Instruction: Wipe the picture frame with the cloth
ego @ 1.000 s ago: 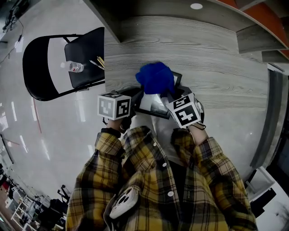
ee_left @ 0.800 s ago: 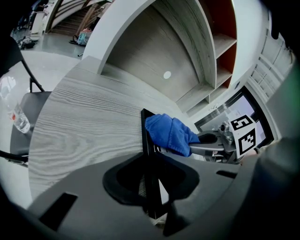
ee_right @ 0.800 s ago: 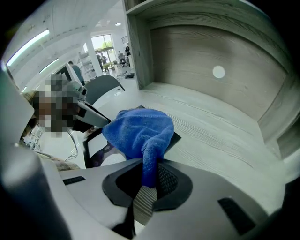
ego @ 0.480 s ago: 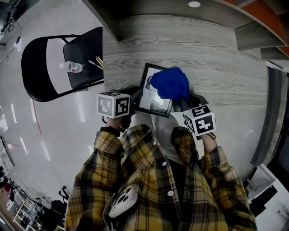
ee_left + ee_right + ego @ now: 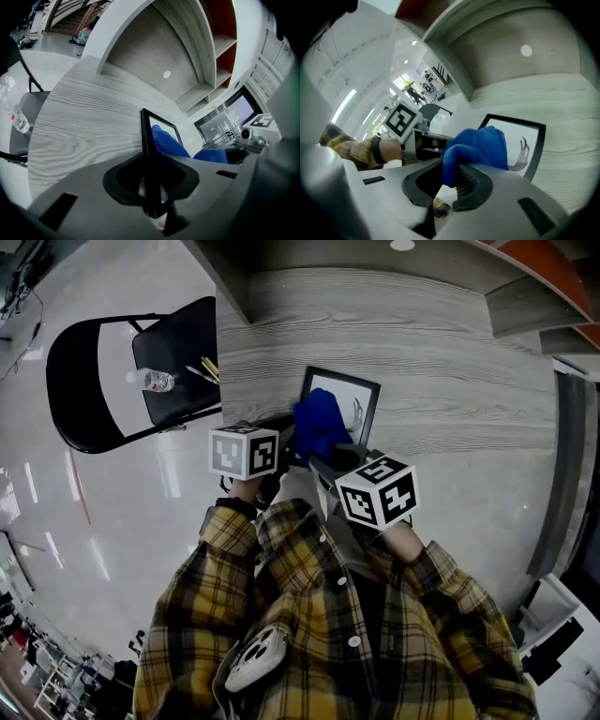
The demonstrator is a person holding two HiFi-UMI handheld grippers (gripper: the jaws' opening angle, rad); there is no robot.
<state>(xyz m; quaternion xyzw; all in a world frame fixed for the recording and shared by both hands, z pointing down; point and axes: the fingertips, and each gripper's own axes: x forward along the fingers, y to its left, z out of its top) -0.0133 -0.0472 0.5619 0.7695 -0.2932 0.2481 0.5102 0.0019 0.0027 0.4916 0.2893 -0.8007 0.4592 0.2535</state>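
1 view only, from L claw [image 5: 152, 206]: frame [image 5: 146, 140] edge-on between jaws.

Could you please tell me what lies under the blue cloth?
Under the crumpled blue cloth, held in the right tongs, is the white front of the black rectangular picture frame. A dark figure shows beside it; the covered part of the print is hidden.

Head view looks steeply down; both gripper views closely share the picture frame [image 5: 362, 405].
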